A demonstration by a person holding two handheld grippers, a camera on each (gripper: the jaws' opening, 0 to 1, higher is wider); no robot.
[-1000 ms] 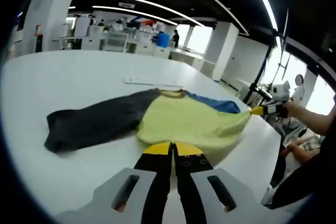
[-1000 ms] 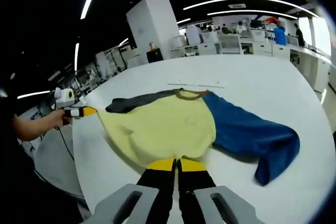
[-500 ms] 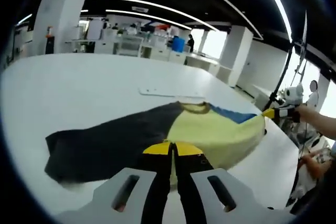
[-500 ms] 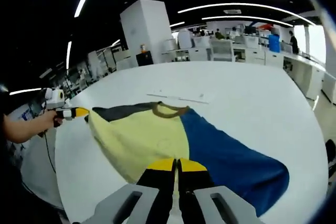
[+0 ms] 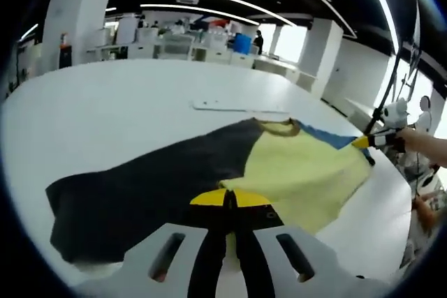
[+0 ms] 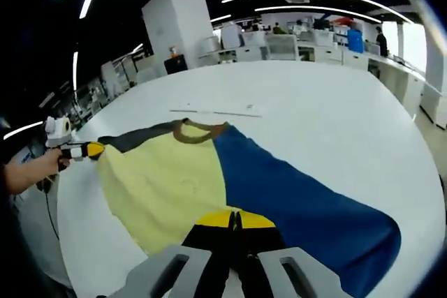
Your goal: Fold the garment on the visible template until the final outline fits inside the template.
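Observation:
A garment with a yellow body point(image 5: 300, 172), a brown collar point(image 6: 199, 129), a dark grey sleeve point(image 5: 140, 186) and a blue sleeve point(image 6: 293, 193) lies spread on the white table point(image 5: 105, 102). My left gripper point(image 5: 229, 200) is shut on the yellow hem at the dark sleeve's side, and it appears at the left of the right gripper view point(image 6: 89, 149). My right gripper point(image 6: 234, 218) is shut on the hem at the blue sleeve's side, and it appears at the right of the left gripper view point(image 5: 363, 142). A thin pale template strip point(image 5: 241, 107) lies on the table just beyond the collar.
The table's rounded edge runs close behind the hem on my side. A person's hand point(image 5: 426, 148) holds the right gripper, and another hand point(image 6: 28, 172) holds the left. Desks and white pillars stand far off in the room.
Both grippers have kept hold of the hem and drawn the garment along the table. The two sleeves now lie longer and flatter, and the collar sits nearer the pale strip.

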